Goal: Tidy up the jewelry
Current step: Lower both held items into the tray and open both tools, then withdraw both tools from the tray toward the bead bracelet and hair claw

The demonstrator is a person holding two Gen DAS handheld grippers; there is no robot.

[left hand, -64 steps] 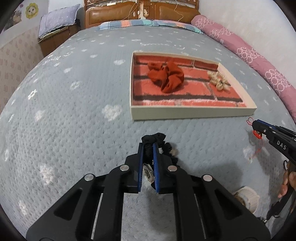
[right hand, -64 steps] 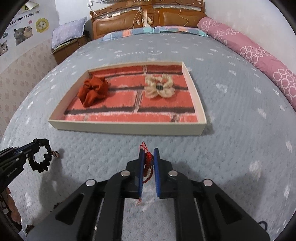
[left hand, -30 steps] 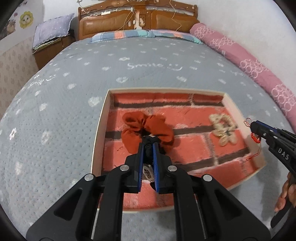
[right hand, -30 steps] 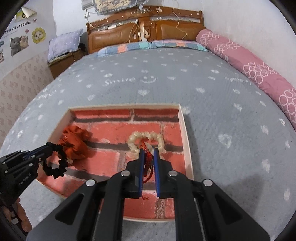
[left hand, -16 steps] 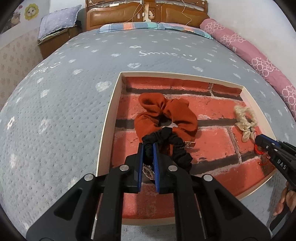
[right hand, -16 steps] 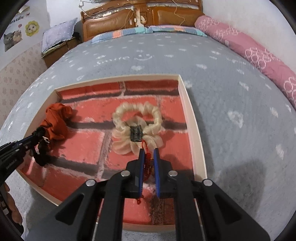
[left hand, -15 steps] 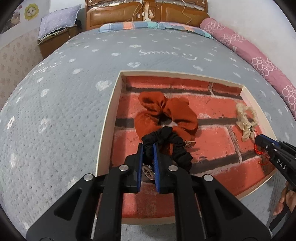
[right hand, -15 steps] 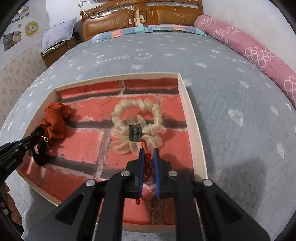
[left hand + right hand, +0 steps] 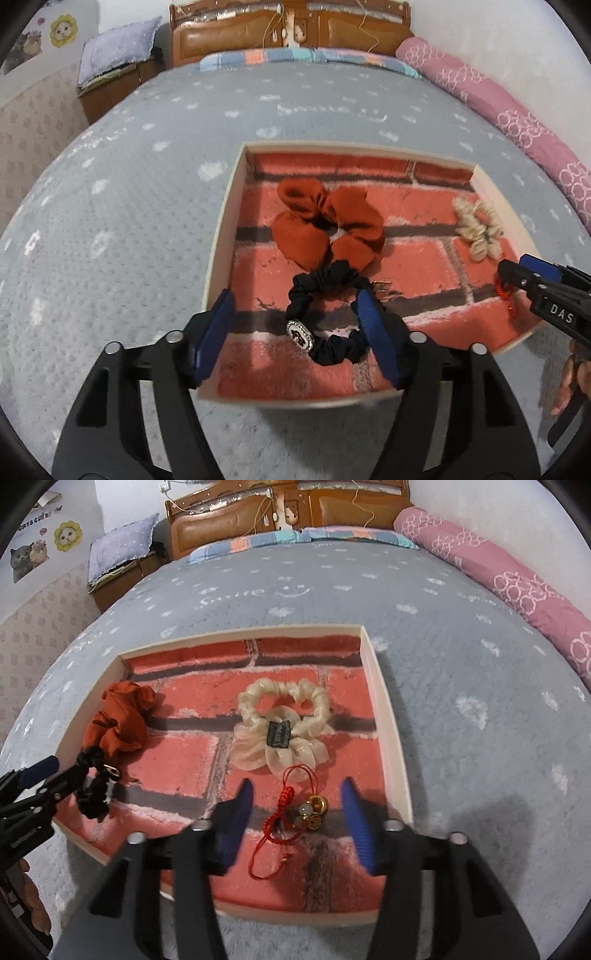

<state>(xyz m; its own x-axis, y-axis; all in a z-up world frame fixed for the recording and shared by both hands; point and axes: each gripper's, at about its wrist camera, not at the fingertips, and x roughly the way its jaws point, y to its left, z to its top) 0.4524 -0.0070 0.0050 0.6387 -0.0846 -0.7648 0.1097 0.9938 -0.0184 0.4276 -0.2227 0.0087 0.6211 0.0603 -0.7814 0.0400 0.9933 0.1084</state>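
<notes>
Shallow tray [image 9: 221,236], cream rim, brick-print floor, sits on a grey bedspread [image 9: 110,221] with open room on every side; pink bolster [image 9: 517,122] lies along the far right edge.

Count in tray: three scrunchies and one charm. Rust scrunchie [image 9: 325,225] at left, cream scrunchie [image 9: 282,727] at right, black scrunchie [image 9: 328,314] touching the rust one on its near side, red cord charm [image 9: 295,808] just in front of the cream one.

Left gripper [image 9: 297,334]: jaws opening, black scrunchie lying loose between them, right pad touching it. Right gripper [image 9: 295,818]: jaws opening, charm lying free between, pads clear.

Writing: "DAS" on the right gripper's body; "Smile" woven into the bedspread.
</notes>
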